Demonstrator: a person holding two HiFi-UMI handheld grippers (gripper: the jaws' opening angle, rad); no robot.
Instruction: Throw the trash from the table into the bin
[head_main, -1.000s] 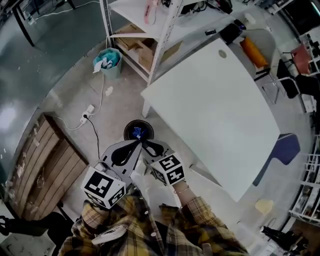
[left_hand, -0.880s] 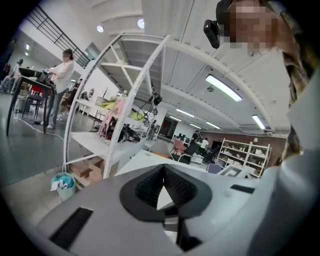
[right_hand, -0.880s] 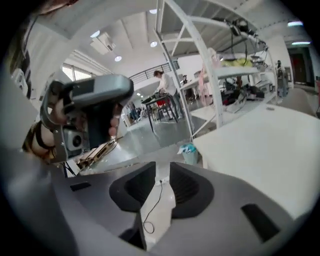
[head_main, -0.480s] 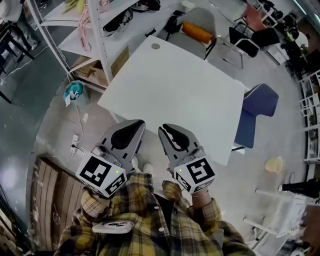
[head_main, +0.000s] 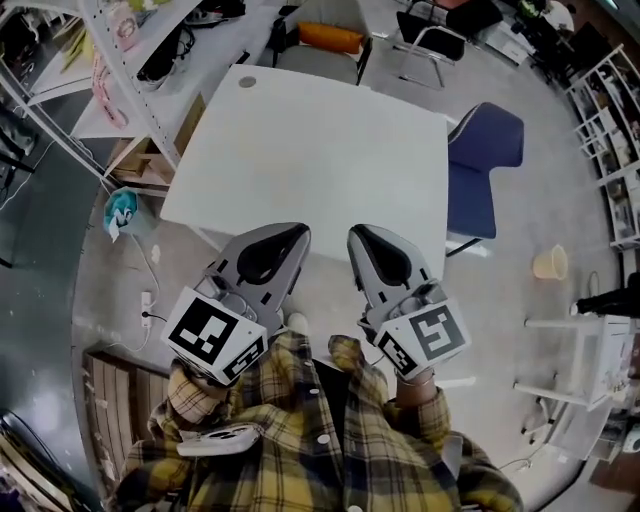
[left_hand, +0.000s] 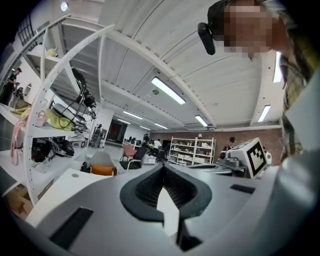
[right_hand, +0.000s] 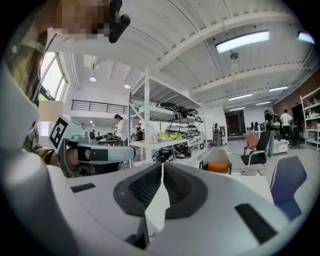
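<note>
Now my left gripper (head_main: 298, 233) is pinched closed and empty. My right gripper (head_main: 358, 234), just beside it, is closing, its tips all but together and nothing between them. Both point level, side by side, at the near edge of the white rectangular bench (head_main: 320, 150). It lies straight ahead and runs away from me, so neither hand is nearer. I see no trash on its top. The only bin in view, a small teal plastic bin (head_main: 120, 212), stands on the floor off the bench's left corner, on my left gripper's side; I cannot tell whether it is the one meant.
</note>
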